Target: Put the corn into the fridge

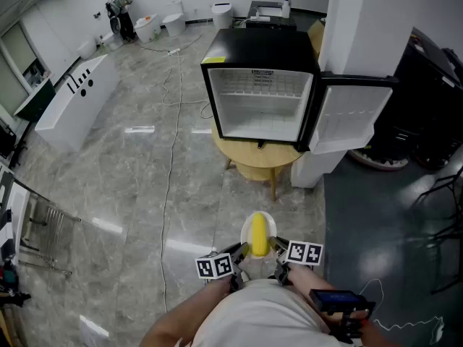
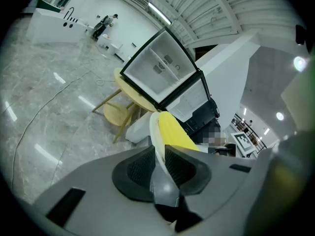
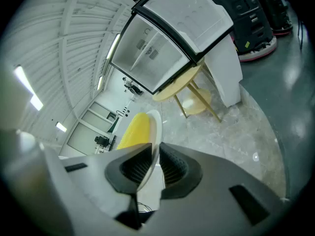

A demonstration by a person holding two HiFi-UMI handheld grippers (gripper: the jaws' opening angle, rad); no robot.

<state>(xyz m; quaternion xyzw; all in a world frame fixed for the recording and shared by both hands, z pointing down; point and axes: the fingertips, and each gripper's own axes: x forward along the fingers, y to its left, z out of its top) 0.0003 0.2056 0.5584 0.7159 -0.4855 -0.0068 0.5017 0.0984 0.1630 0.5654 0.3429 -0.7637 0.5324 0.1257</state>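
- Corn (image 1: 257, 235), head view: a smooth, bright yellow cob lies on a small white plate (image 1: 268, 222) held low in front of the person. Its long axis runs away from the person, far end toward the fridge (image 1: 260, 85). The left tongs (image 1: 242, 250) and the right tongs (image 1: 276, 248) each grip the plate's near rim. Only this view shows both tongs together. It also shows the fridge on a round wooden surface (image 1: 257, 161), well apart from the corn, with its door (image 1: 354, 114) swung to the right.
- Left gripper view: the left tongs (image 2: 160, 154) are closed on the thin plate (image 2: 153, 132) rim. The corn (image 2: 174, 132) lies just right of it, pointing up toward the fridge (image 2: 157, 70).
- Right gripper view: the right tongs (image 3: 153, 163) pinch the plate (image 3: 155, 127) edge. The corn (image 3: 134, 129) sits left of it, and the fridge (image 3: 157, 48) is above.
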